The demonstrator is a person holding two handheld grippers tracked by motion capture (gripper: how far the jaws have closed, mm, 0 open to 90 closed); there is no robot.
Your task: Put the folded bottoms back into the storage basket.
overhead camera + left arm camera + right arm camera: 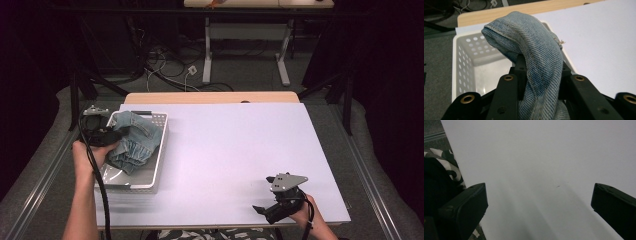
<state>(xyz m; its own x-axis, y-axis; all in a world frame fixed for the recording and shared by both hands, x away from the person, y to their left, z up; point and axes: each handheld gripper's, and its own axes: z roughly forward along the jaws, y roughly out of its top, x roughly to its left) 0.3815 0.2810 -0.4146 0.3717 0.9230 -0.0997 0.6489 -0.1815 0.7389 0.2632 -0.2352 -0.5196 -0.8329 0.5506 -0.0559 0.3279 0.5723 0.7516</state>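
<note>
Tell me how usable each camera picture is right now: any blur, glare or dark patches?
High view: table evenly lit, surroundings dark, slightly soft. Left gripper view: denim sharp, weave readable; the left gripper at the bottom is dark. Right gripper view: white surface washed out, faint streaky shadows; the right gripper blurred.

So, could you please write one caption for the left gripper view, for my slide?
Left gripper shut on a fold of faded blue denim cloth, held above the white perforated plastic basket.
</note>
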